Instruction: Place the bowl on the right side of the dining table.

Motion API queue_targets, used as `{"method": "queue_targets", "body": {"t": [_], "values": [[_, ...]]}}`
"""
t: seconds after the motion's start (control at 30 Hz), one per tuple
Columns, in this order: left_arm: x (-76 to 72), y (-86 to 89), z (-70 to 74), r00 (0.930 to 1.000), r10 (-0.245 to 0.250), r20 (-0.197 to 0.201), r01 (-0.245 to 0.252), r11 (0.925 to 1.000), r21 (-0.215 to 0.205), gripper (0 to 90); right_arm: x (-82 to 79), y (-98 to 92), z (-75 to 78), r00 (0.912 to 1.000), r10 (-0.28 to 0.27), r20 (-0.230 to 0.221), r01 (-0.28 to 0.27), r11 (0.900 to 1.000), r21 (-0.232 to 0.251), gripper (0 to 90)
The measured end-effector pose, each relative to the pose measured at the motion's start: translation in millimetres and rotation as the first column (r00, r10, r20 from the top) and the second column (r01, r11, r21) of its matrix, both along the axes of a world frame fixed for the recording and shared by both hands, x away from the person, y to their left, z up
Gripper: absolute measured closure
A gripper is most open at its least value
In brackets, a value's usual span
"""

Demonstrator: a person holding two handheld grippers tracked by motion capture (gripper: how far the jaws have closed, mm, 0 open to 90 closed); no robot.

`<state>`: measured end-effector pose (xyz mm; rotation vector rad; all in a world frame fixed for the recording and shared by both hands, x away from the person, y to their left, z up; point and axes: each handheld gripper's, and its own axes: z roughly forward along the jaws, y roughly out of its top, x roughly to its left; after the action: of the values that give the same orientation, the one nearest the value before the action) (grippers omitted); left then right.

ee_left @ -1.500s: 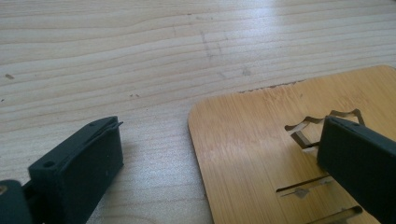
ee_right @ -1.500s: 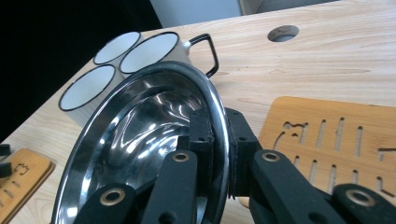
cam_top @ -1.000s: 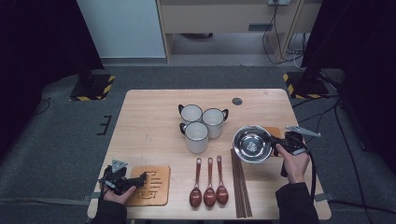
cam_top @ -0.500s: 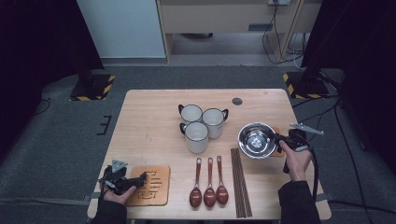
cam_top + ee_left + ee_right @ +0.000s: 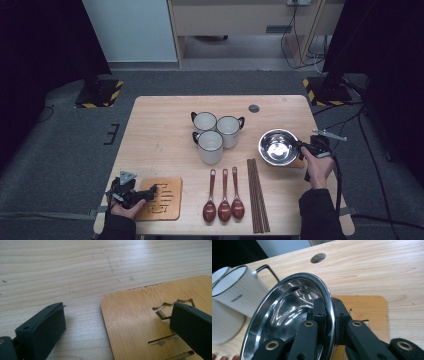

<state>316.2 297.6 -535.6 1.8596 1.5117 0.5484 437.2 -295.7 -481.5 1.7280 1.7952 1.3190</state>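
High view: the right gripper [image 5: 303, 146] pinches the rim of the steel bowl [image 5: 278, 147], carried over a coaster [image 5: 300, 163] at the table's [image 5: 165, 125] right side, beside three mugs [image 5: 216, 131]. The left gripper [image 5: 150, 192] rests at a second coaster [image 5: 166, 199], near three spoons [image 5: 223, 197] and chopsticks [image 5: 257, 195]. The setting appears only begun: the bowl is not yet set down and the rest looks untouched.

Left gripper view: its jaws stand spread, one over bare wood, one over the coaster [image 5: 140, 322], pinching nothing. The slots cut in the coaster are plain here.

Right gripper view: the jaws are pressed together on the bowl [image 5: 287, 315] rim, one inside, one outside. The bowl is tilted above its coaster [image 5: 367, 307], a tilt hard to read from above.
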Motion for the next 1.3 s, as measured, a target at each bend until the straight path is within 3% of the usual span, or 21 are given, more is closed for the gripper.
{"method": "queue_targets", "body": {"t": [0.53, 1.1, 1.3], "values": [[0.0, 0.0, 0.0, 1.0, 0.0, 0.0, 0.0, 1.0, 0.0, 0.0, 16.9, -13.1, -13.6, 0.9982, -0.047, -0.038, 0.046, 0.998, -0.032, 83.5], [0.1, 0.0, 0.0, 1.0, 0.0, 0.0, 0.0, 1.0, 0.0, 0.0, 20.9, -15.2, -19.9, 0.9958, -0.073, -0.054, 0.071, 0.997, -0.033, 83.3], [0.0, -0.1, 0.0, 1.0, 0.0, 0.0, 0.0, 1.0, 0.001, 0.0, 22.6, -16.0, -23.0, 0.9949, -0.08, -0.062, 0.075, 0.995, -0.069, 82.3]]}}
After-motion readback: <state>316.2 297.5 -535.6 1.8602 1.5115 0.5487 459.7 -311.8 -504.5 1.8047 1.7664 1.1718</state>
